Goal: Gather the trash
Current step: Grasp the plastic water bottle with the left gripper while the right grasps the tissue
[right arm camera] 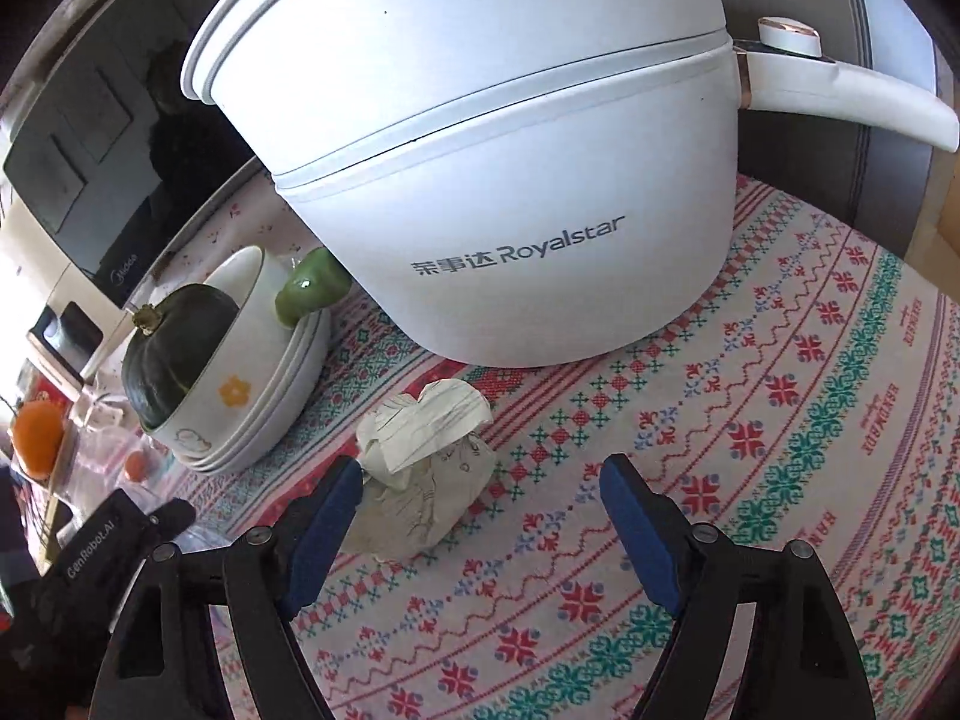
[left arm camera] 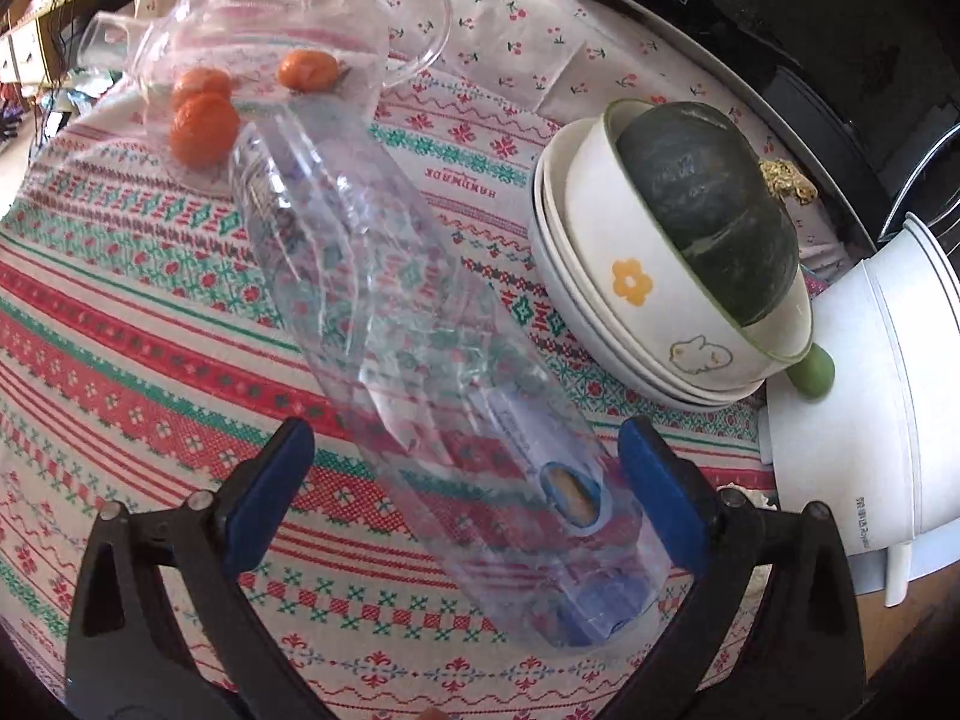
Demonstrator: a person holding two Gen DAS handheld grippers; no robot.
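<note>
Left gripper (left arm camera: 465, 468): blue-padded jaws spread wide, straddling the lower end of a clear, empty plastic bottle (left arm camera: 384, 324) that lies on its side on the patterned red, green and white tablecloth (left arm camera: 120, 312). Pads stand off both sides of the bottle, no contact visible. The bottle runs diagonally away from the gripper; its far end sits by a clear glass jug with a loop handle (left arm camera: 288, 30), with three small orange fruits (left arm camera: 201, 129) seen at the jug.

Right gripper (right arm camera: 480, 489): jaws also apart, nothing clamped. A crumpled ball of white paper (right arm camera: 426, 468) lies on the tablecloth just ahead of the fingertips, toward the left finger; the left pad (right arm camera: 327, 516) is just beside it, touching or not I cannot tell. The right pad is well clear of it.

Behind the paper: a white Royalstar electric cooking pot with a long side handle (right arm camera: 480, 180). Left of it a stack of white bowls (right arm camera: 282, 396); the top one, with a yellow flower print, holds a dark green squash (right arm camera: 174, 354). Black Midea appliance (left arm camera: 750, 18) at the back.
</note>
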